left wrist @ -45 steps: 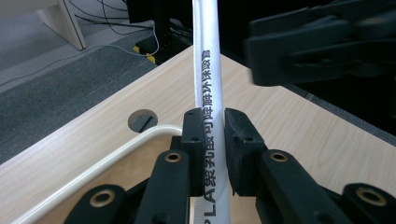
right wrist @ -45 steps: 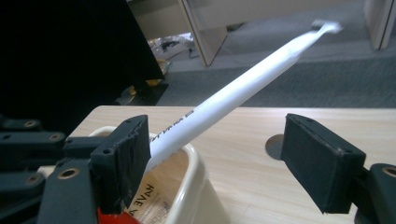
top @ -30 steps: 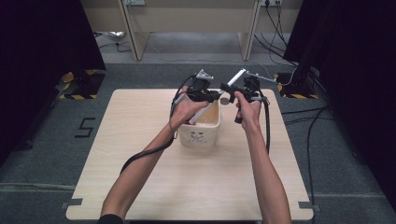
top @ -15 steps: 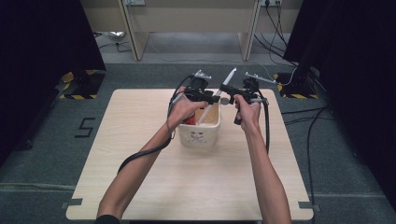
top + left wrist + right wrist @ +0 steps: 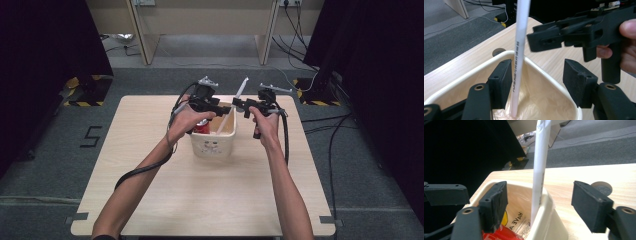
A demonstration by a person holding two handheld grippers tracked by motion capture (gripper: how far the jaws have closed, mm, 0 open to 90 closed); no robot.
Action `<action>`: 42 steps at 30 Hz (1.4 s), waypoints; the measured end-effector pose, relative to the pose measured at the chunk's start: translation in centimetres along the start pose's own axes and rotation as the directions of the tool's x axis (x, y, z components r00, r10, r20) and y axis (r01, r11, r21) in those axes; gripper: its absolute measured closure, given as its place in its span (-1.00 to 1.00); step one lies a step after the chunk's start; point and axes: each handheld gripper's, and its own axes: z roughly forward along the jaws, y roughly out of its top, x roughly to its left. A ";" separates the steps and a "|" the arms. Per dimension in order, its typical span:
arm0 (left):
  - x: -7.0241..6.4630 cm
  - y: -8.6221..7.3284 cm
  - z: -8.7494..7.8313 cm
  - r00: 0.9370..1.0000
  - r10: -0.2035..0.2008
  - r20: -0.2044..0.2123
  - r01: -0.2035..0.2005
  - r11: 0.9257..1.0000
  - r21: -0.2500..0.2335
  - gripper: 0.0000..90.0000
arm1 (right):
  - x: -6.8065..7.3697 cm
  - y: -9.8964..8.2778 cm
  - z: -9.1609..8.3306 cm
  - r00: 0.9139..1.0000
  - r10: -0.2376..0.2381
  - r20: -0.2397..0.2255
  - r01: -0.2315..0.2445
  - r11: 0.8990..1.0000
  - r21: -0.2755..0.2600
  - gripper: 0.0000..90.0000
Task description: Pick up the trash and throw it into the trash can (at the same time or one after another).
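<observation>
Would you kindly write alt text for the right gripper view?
A long white paper-wrapped straw stands upright in a cream bin on a wooden table, between the right gripper's open black jaws. A red can and a printed bag lie inside.

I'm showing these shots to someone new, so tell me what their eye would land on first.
Probably the long white paper-wrapped stick, standing slanted out of the cream bin at the middle of the table, its lower end down inside on the crumpled liner. Either side of it hover the left claw and right claw, both open and nearly tip to tip above the bin. A red can lies inside the bin, beneath the left hand.
</observation>
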 end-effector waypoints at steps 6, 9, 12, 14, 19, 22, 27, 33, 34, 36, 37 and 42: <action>0.2 -0.9 -0.8 1.000 -0.001 0.002 0.001 1.000 0.010 -0.16 | -0.1 -0.6 -1.2 0.994 -0.091 0.063 0.090 0.996 0.024 -0.56; 0.4 -1.6 -1.4 1.000 -0.007 0.003 0.007 1.000 0.004 -0.19 | -0.1 -1.1 -2.1 0.977 -0.176 0.121 0.172 0.984 0.046 -0.60; 0.6 -2.3 -2.2 1.000 -0.007 0.003 0.007 1.000 0.000 -0.22 | -0.3 -1.8 -3.0 0.962 -0.235 0.140 0.226 0.971 0.076 -0.65; 0.7 -2.7 -2.6 1.000 -0.007 0.004 0.007 1.000 -0.002 -0.23 | -0.4 -2.3 -3.5 0.957 -0.251 0.144 0.240 0.967 0.087 -0.65; 1.0 -3.7 -3.6 1.000 -0.013 -0.004 0.013 1.000 -0.014 -0.27 | -1.0 -3.6 -4.6 0.953 -0.264 0.148 0.250 0.962 0.108 -0.65; 1.2 -5.1 -4.5 1.000 -0.012 -0.010 0.012 1.000 -0.011 -0.29 | -1.3 -5.1 -5.7 0.928 -0.320 0.188 0.298 0.945 0.138 -0.65; 1.4 -6.8 -5.6 1.000 -0.021 -0.012 0.021 0.999 -0.024 -0.32 | -1.5 -7.0 -6.5 0.921 -0.346 0.181 0.317 0.933 0.173 -0.64; 1.8 -8.3 -7.2 0.999 -0.033 -0.017 0.032 0.998 -0.046 -0.34 | -1.3 -8.5 -7.3 0.915 -0.363 0.176 0.331 0.925 0.188 -0.65; 1.8 -8.8 -7.6 0.999 -0.026 -0.020 0.025 0.998 -0.051 -0.35 | -1.1 -9.0 -7.6 0.915 -0.367 0.167 0.335 0.922 0.193 -0.65; 1.9 -9.6 -8.2 0.999 -0.025 -0.024 0.024 0.998 -0.053 -0.35 | -0.9 -9.4 -7.9 0.907 -0.382 0.177 0.348 0.917 0.195 -0.65; 1.9 -10.0 -8.4 0.999 -0.029 -0.027 0.027 0.998 -0.058 -0.35 | -0.8 -9.8 -8.0 0.904 -0.388 0.179 0.355 0.915 0.194 -0.65; 1.8 -12.2 -9.8 0.999 -0.032 -0.029 0.030 0.997 -0.078 -0.36 | -1.1 -11.5 -8.8 0.910 -0.375 0.177 0.338 0.918 0.209 -0.64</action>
